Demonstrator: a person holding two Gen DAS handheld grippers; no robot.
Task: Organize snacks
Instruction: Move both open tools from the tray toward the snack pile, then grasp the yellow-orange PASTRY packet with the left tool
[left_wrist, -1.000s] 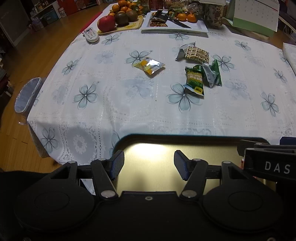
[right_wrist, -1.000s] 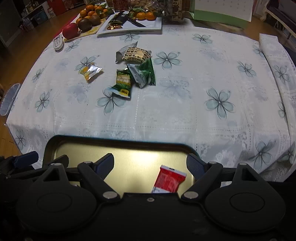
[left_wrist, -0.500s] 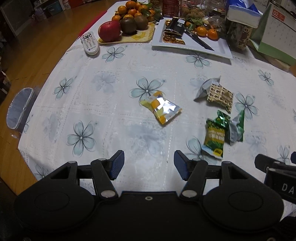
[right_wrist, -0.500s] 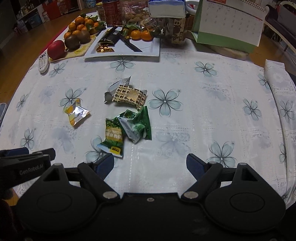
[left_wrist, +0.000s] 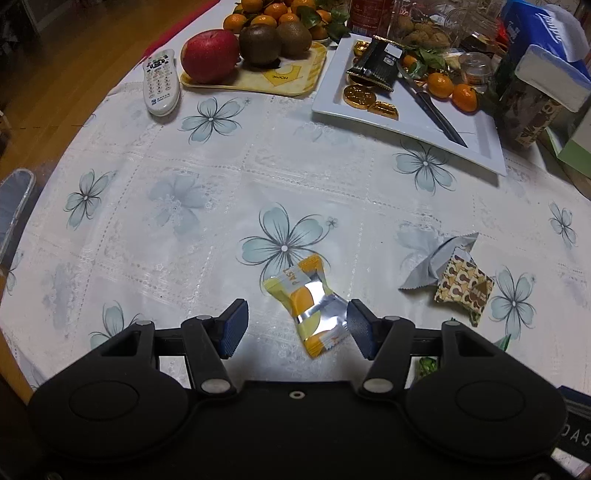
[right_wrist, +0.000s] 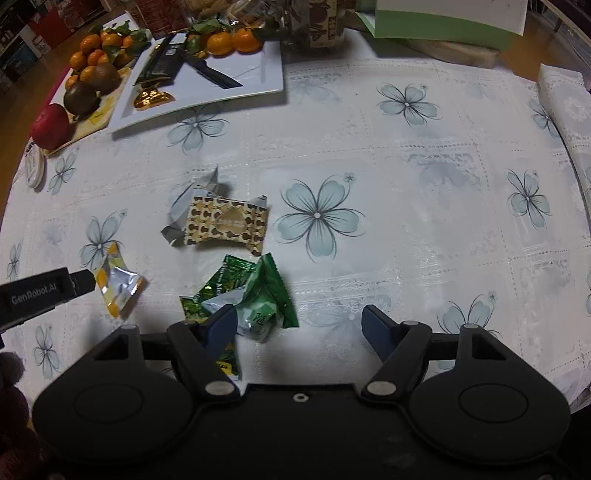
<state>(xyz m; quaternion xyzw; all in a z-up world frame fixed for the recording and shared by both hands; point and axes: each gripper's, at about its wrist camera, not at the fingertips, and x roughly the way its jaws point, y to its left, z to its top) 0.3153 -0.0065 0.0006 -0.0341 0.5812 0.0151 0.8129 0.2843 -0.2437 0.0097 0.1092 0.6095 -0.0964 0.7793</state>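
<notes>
Yellow-and-silver snack packet (left_wrist: 309, 305) flat on the flowered tablecloth (left_wrist: 184, 206), between the spread fingers of the left gripper (left_wrist: 294, 328), nearer the right-hand pad (left_wrist: 357, 326) and possibly touching it; not clamped. Seen also from the right wrist view (right_wrist: 118, 286), just beyond the left tool's black tip. Brown patterned packet (left_wrist: 464, 287) to the right, resting against a crumpled silver wrapper (left_wrist: 436, 266). Green packets (right_wrist: 255, 295) heaped just in front of the right gripper (right_wrist: 299, 325), jaws wide apart, nothing between them; left pad (right_wrist: 221, 326) over the edge of the heap, contact not clear. Brown packet (right_wrist: 226, 223) just beyond the green ones, silver wrapper (right_wrist: 184, 206) at its left.

Farther back: white rectangular plate (left_wrist: 476, 140) with gold-foil coins (left_wrist: 359, 96), a dark packet (left_wrist: 376, 62), a knife (left_wrist: 432, 107) and mandarins (left_wrist: 452, 90). Beside it a yellow tray (left_wrist: 291, 75) carrying a red apple (left_wrist: 209, 55), kiwis (left_wrist: 275, 40) and more mandarins. White remote control (left_wrist: 160, 86) left of the tray, near the table edge.
</notes>
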